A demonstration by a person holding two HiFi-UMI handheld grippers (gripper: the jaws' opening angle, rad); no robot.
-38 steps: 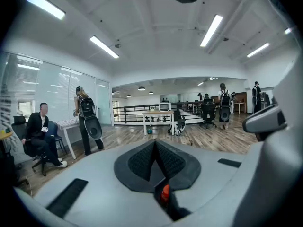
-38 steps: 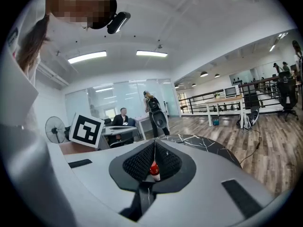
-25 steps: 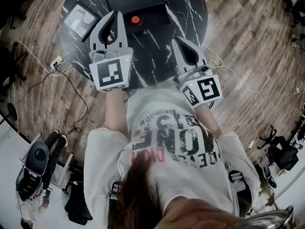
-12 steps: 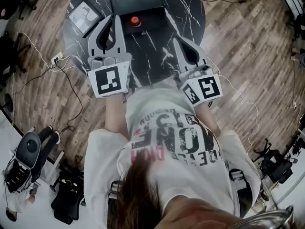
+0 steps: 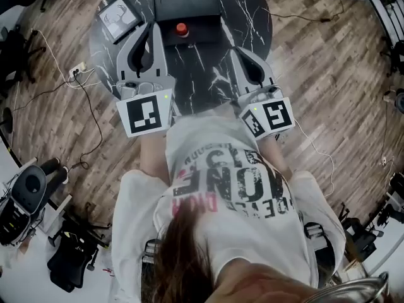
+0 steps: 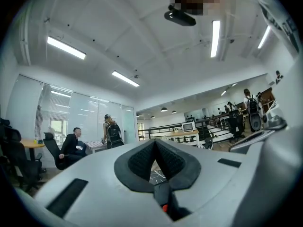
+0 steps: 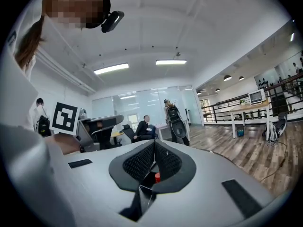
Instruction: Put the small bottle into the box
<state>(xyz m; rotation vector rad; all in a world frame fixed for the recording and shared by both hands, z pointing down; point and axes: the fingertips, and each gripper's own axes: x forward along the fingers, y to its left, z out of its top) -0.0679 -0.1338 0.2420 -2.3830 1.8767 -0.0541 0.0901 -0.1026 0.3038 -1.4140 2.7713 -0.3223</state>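
Left tongs [image 5: 151,24] and right tongs [image 5: 237,53]: both pinched shut, nothing gripped. Both are held over the round black marble bench [image 5: 208,74], pointing away from the person.

Left to right on the bench:
- Grey square tray [image 5: 118,19] sits at the far-left edge, just left of the left tongs' tip.
- Left tongs' tip is roughly level with the bottle, to its left, not touching.
- Small bottle [image 5: 182,28] has a red cap, stands upright and is outside the box. It's at the box's near edge; touching or just beside, can't tell. It stands on a black patch; flap or mat, can't tell.
- Box [image 5: 187,2] is black, at the far edge, with two round hollows on top.
- Right tongs' tip is nearer the person than the bottle and well apart from it.

Left gripper view: pads [image 6: 139,162] meet at the tips, empty.
Right gripper view: same, pads [image 7: 139,163] together. A red speck [image 7: 156,177] shows through the gap under them, too small to call.
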